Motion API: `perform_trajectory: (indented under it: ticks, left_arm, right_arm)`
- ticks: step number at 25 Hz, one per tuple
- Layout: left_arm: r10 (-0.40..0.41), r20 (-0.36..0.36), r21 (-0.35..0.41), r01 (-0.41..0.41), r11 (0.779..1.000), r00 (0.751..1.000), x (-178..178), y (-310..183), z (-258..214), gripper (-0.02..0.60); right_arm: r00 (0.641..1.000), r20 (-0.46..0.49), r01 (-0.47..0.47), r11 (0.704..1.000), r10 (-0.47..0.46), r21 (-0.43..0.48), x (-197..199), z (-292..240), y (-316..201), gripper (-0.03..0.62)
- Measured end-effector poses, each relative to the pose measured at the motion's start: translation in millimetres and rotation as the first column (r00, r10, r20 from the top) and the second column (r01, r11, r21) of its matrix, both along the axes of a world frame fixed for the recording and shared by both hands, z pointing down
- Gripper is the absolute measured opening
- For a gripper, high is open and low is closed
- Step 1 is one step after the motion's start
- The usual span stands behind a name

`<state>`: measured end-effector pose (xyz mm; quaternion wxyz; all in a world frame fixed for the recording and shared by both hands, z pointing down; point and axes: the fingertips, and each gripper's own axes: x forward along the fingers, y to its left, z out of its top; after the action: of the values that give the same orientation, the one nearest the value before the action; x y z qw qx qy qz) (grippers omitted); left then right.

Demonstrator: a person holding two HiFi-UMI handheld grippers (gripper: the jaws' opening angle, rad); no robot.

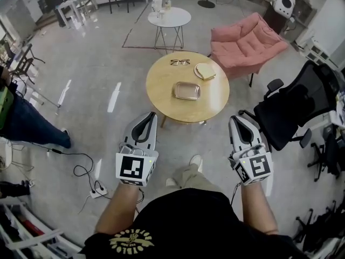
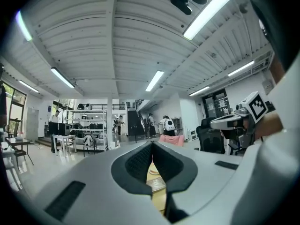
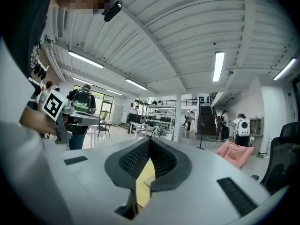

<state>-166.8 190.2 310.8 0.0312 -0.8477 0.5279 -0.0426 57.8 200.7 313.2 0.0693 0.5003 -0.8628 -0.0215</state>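
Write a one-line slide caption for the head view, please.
Both shut, the left gripper and right gripper face a round wooden table with metal tray, glasses and plate.

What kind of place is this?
Probably a big open office or lab: a black office chair beside a round wooden table, a pink armchair, and storage shelves under long ceiling strip lights.

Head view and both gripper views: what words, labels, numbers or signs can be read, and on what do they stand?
No text can be read in any view.
On the black shirt, the yellow emblem has lettering, too blurred to read.
The left gripper and right gripper carry black-and-white square patterns, no words.
The dark door in the left gripper view has notices, too small to read.
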Motion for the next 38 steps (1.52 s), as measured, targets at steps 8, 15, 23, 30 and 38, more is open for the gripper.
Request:
perform_trajectory:
  ticks: [8, 15, 23, 30, 38]
  left_arm:
    - [0.025, -0.016, -0.035, -0.025, 0.999, 1.0, 22, -37, 10, 0.017]
    - [0.021, -0.028, -0.062, -0.022, 0.998, 0.999, 36, -82, 12, 0.018]
    - [0.018, -0.027, -0.077, -0.02, 0.997, 0.999, 42, -125, 16, 0.018]
    - [0.037, -0.024, -0.088, -0.039, 0.995, 0.999, 57, -152, 20, 0.018]
    - [0.006, -0.018, -0.085, -0.007, 0.996, 1.0, 63, -183, 13, 0.017]
  right_arm:
    - [0.999, -0.002, 0.036, 0.999, -0.036, -0.018, 15, 8, -39, 0.015]
    - [0.999, 0.012, 0.046, 0.999, -0.046, -0.021, 31, 4, -88, 0.015]
    - [0.998, 0.024, 0.062, 0.997, -0.061, -0.044, 35, 12, -126, 0.015]
    - [0.997, 0.019, 0.073, 0.996, -0.072, -0.059, 40, 15, -150, 0.015]
    - [0.994, 0.02, 0.108, 0.993, -0.107, -0.048, 47, 8, -182, 0.015]
